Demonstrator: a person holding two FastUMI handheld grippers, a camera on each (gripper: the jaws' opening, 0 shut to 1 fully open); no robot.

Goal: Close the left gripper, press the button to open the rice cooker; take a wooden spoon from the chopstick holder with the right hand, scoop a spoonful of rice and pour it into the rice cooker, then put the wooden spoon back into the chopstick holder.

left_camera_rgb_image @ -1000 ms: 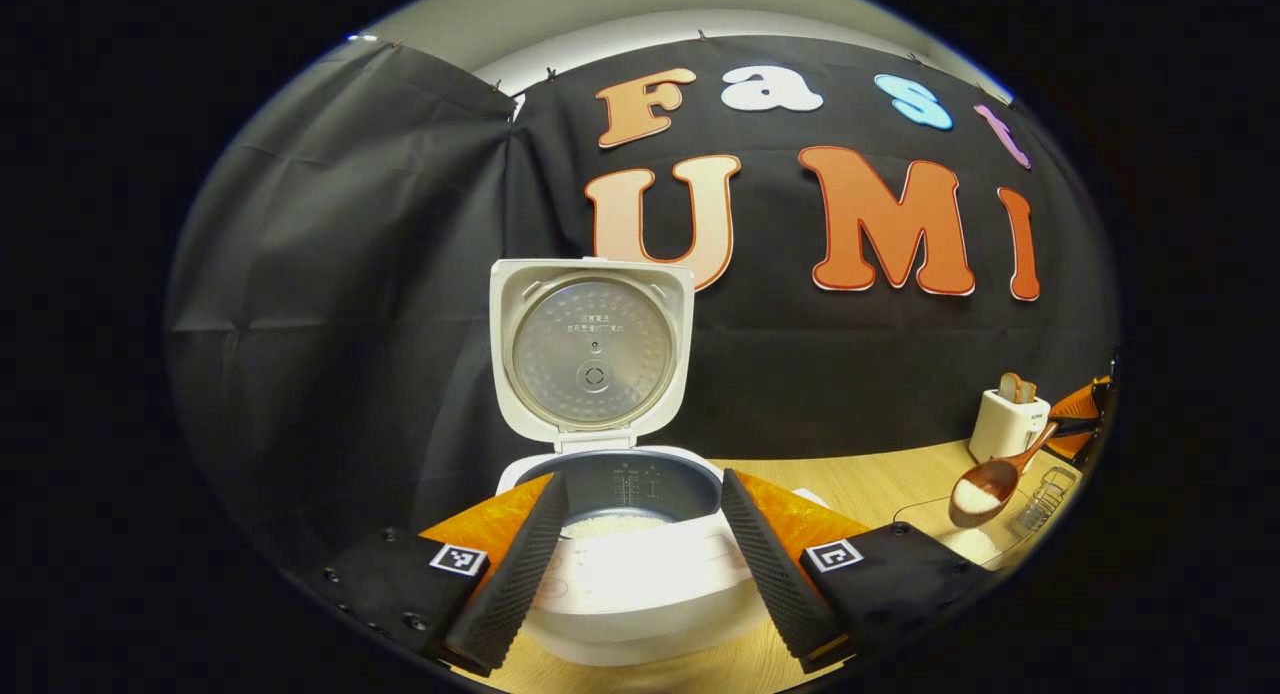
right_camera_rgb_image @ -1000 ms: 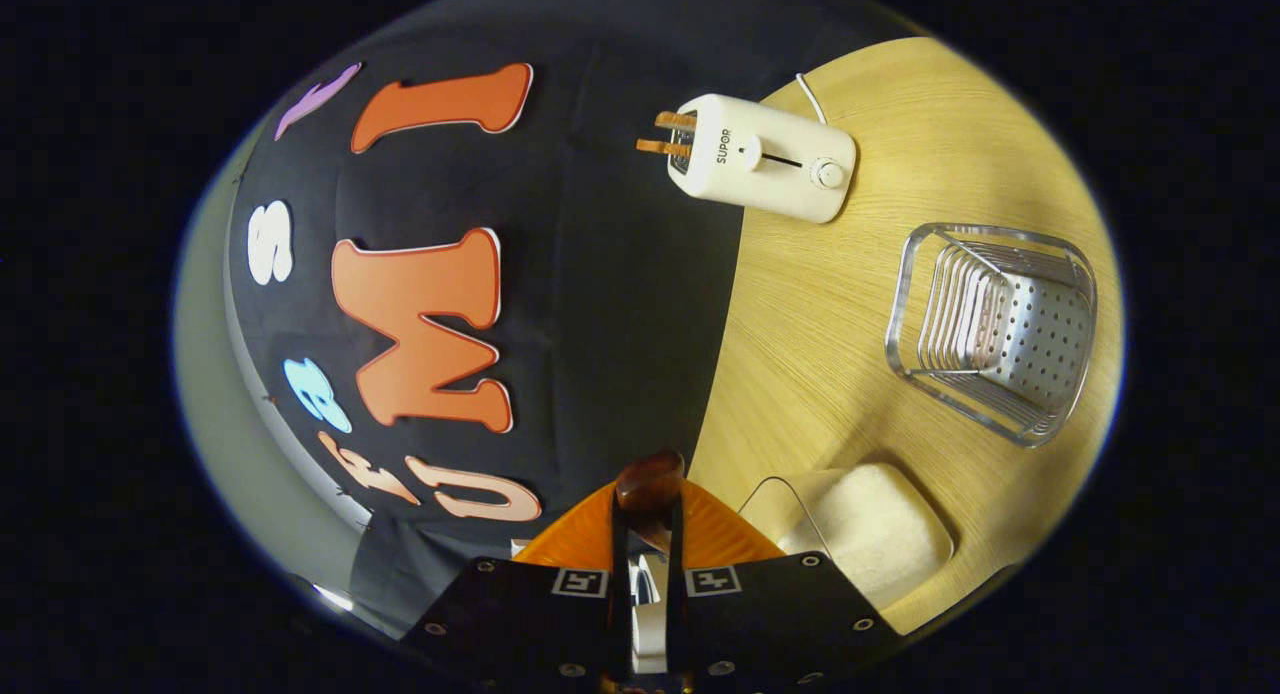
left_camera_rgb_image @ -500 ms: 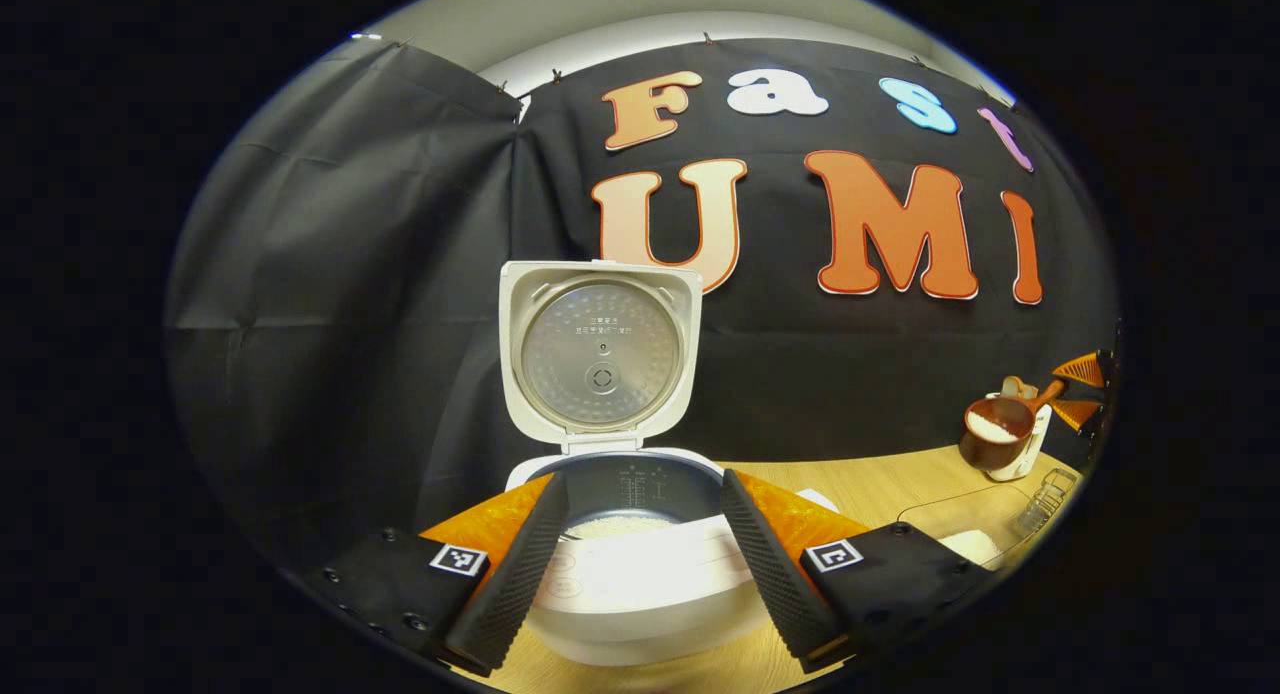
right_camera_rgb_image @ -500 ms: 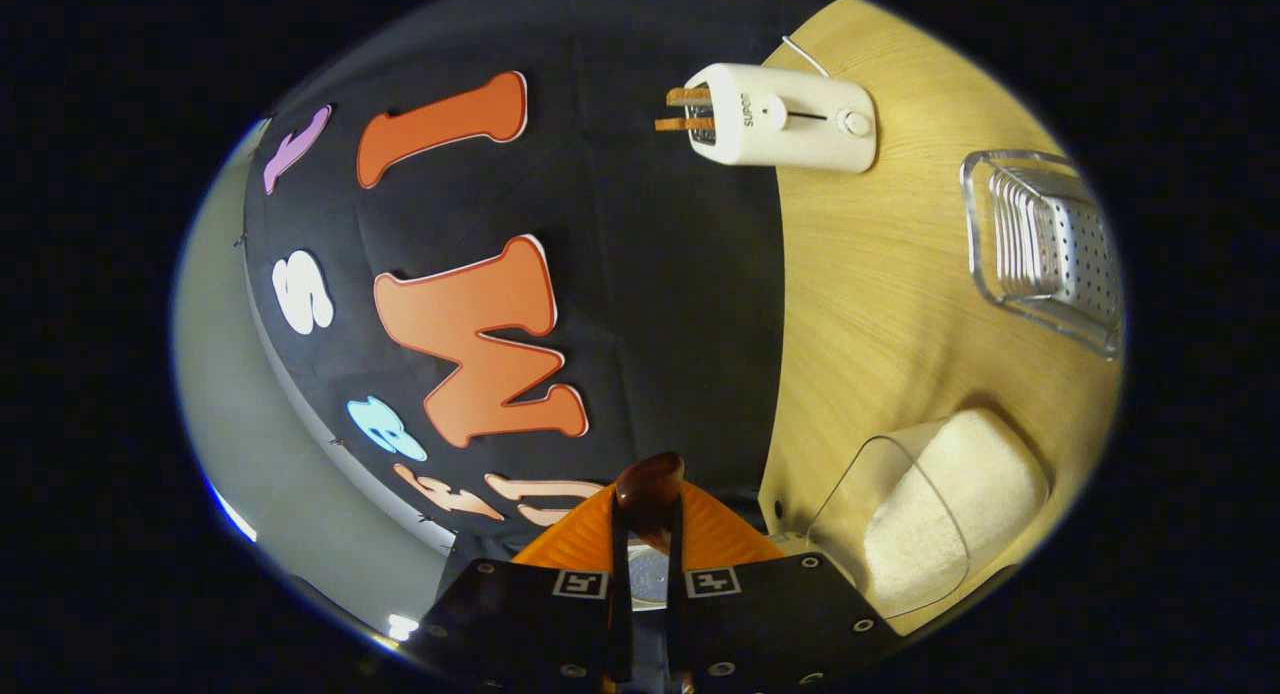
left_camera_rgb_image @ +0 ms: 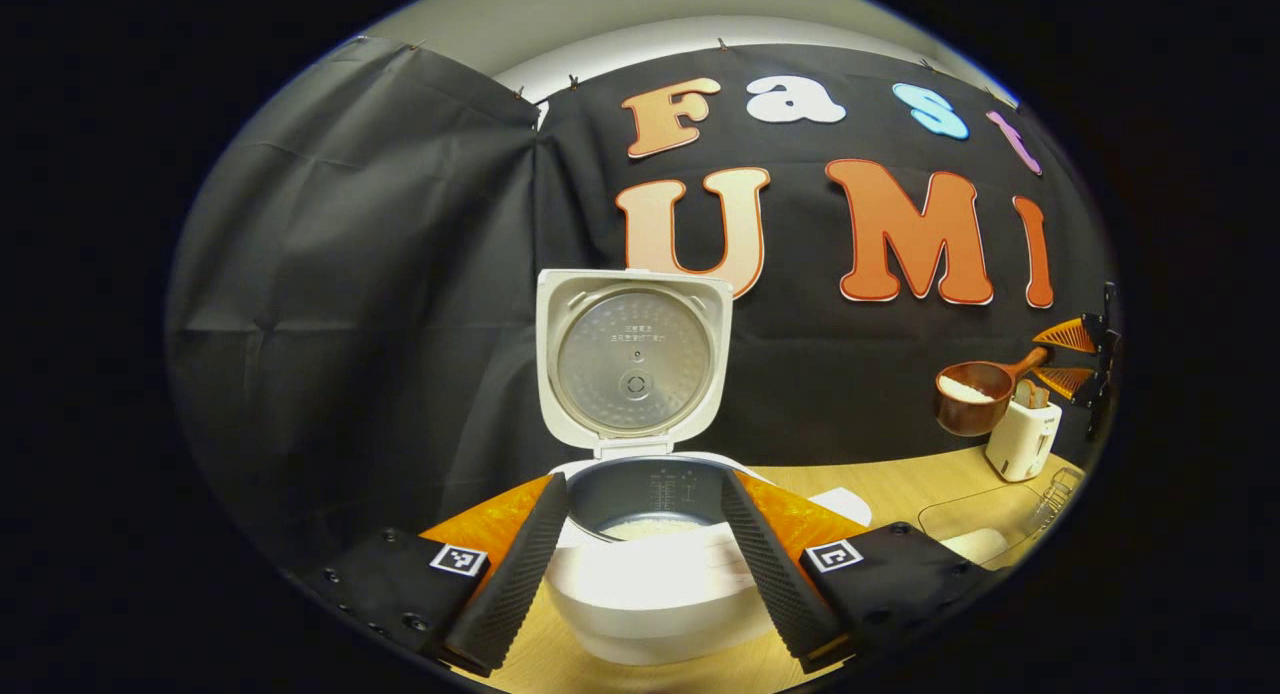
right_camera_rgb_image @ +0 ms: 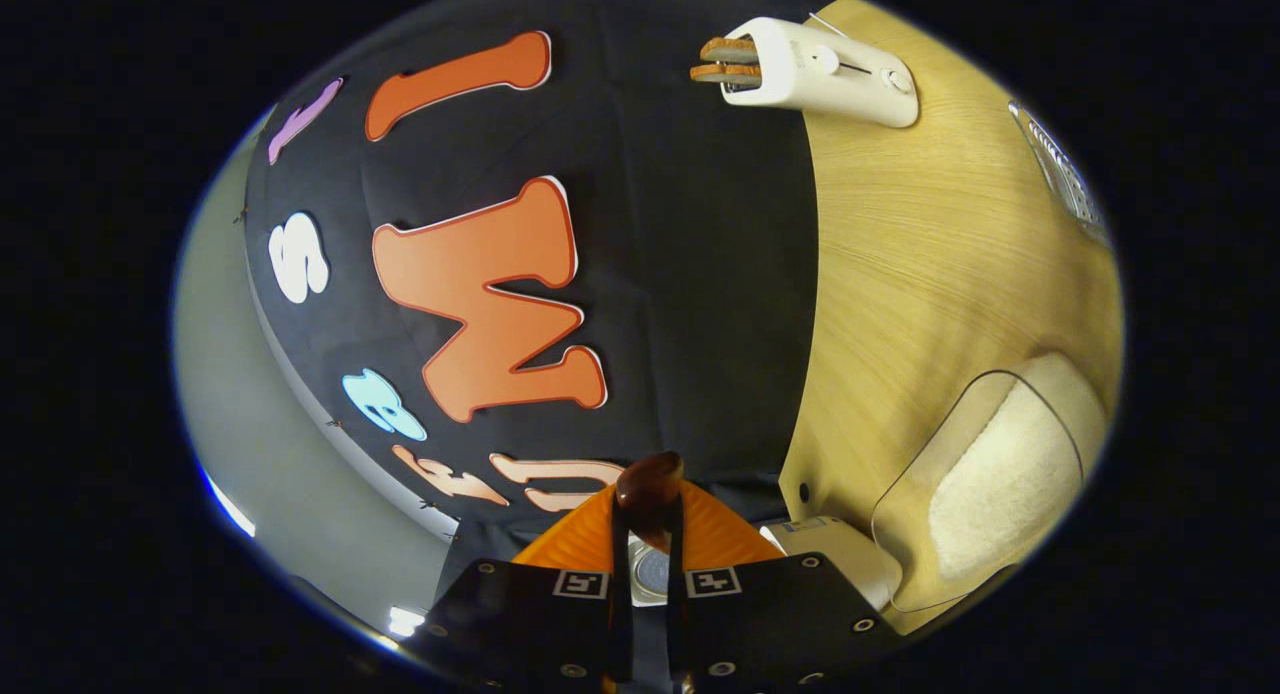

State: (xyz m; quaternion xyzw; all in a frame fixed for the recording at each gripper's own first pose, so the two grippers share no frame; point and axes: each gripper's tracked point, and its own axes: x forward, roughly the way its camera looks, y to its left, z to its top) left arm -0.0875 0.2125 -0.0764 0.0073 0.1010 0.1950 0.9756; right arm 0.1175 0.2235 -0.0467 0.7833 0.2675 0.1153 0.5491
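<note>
In the left gripper view, the left gripper (left_camera_rgb_image: pixel 640 559) hung with fingers spread wide and empty before the white rice cooker with its lid raised (left_camera_rgb_image: pixel 645 534). Far right, the dark wooden spoon heaped with white rice (left_camera_rgb_image: pixel 972 396) had risen from near the pale wooden desk (left_camera_rgb_image: pixel 880 479) to above the small white toaster (left_camera_rgb_image: pixel 1022 436).

In the right gripper view, the right gripper (right_camera_rgb_image: pixel 648 534) had its fingers clamped narrow on the spoon's handle. The clear tub of rice (right_camera_rgb_image: pixel 1000 474) had slid toward the edge, so the load appeared to be on its way to the cooker.
</note>
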